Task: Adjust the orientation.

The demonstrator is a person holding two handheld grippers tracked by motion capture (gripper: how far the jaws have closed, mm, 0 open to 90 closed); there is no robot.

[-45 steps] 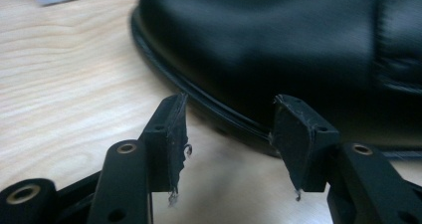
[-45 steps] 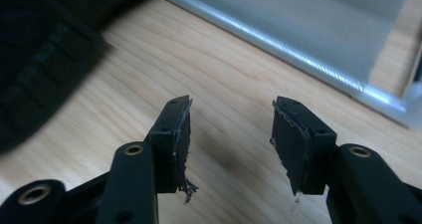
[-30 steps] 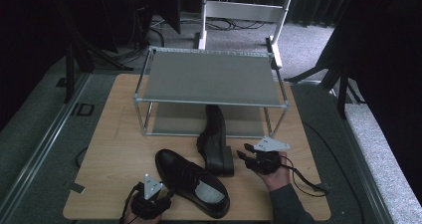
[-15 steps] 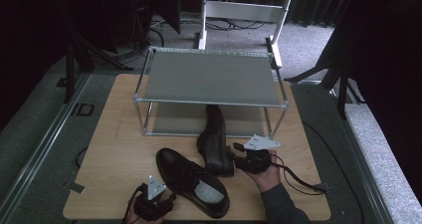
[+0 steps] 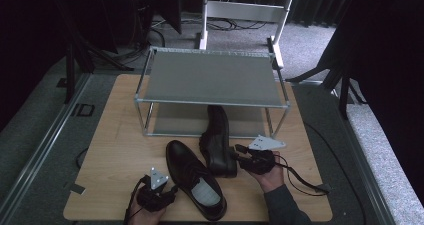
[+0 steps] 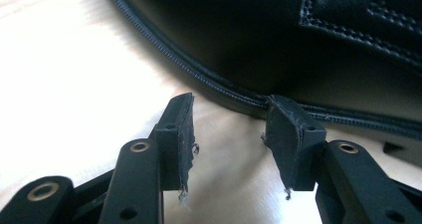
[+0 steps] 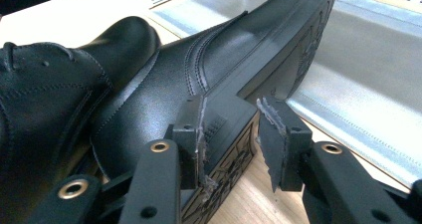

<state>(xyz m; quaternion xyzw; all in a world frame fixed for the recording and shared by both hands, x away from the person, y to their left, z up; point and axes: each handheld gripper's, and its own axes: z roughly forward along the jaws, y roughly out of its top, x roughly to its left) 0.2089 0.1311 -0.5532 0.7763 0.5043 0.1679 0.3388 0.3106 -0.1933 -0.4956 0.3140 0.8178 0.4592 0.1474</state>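
One wooden table (image 5: 115, 155), one two-tier metal rack (image 5: 210, 80), two black shoes. I read this as racking the shoes. Tipped shoe (image 5: 218, 140) lies on its side, toe under the rack; right gripper (image 5: 242, 157) has just been closing, jaws astride its heel, one pad touching. Next: clamp, lift. Upright shoe (image 5: 195, 182) sits nearer me; left gripper (image 5: 167, 195) rests apart beside its welt.
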